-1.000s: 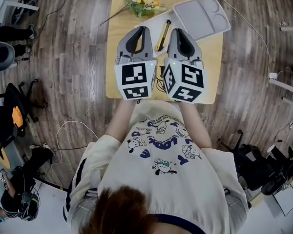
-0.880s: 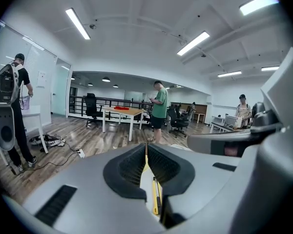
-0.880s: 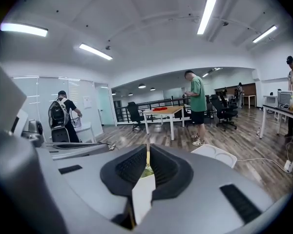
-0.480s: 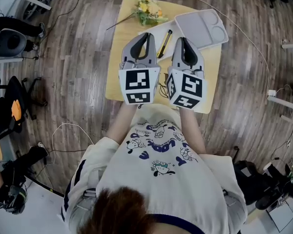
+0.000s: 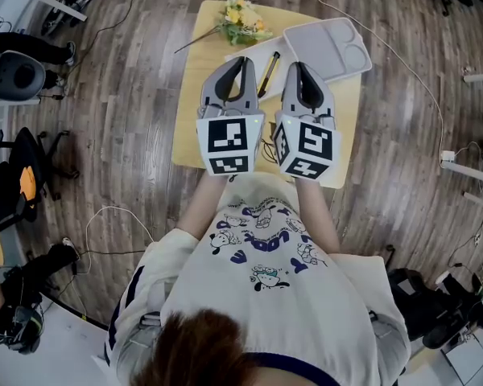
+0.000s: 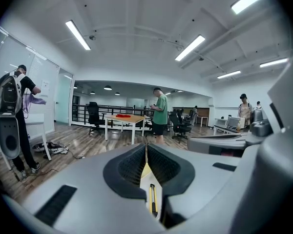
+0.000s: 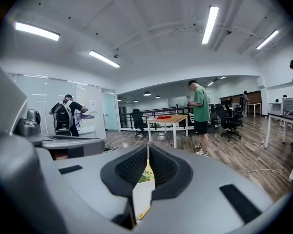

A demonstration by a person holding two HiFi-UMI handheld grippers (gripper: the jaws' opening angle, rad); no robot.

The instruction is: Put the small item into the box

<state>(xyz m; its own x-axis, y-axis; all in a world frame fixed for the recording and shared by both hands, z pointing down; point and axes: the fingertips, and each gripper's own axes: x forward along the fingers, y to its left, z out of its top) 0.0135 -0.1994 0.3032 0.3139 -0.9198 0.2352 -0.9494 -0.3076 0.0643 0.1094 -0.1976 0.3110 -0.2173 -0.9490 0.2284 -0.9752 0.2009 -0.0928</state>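
A yellow-and-black utility knife [image 5: 269,63] lies on a white sheet [image 5: 256,53] on the small wooden table [image 5: 195,79]. It sits between my two grippers. A grey compartment tray [image 5: 328,48] rests at the table's far right corner. My left gripper [image 5: 242,59] is held above the table left of the knife, shut and empty. My right gripper [image 5: 295,65] hangs right of the knife, also shut with nothing in it. In the left gripper view the knife [image 6: 153,201] shows below the closed jaws. Both gripper views point level across the room.
A bunch of yellow flowers [image 5: 241,18] lies at the table's far edge. Cables [image 5: 113,211] and office chairs [image 5: 16,75] are on the wood floor around. A person in a green shirt [image 6: 161,113] stands by a distant table [image 6: 124,120].
The head view shifted a little, so the table and grippers sit slightly higher in frame. Both grippers stay side by side over the table, shut.
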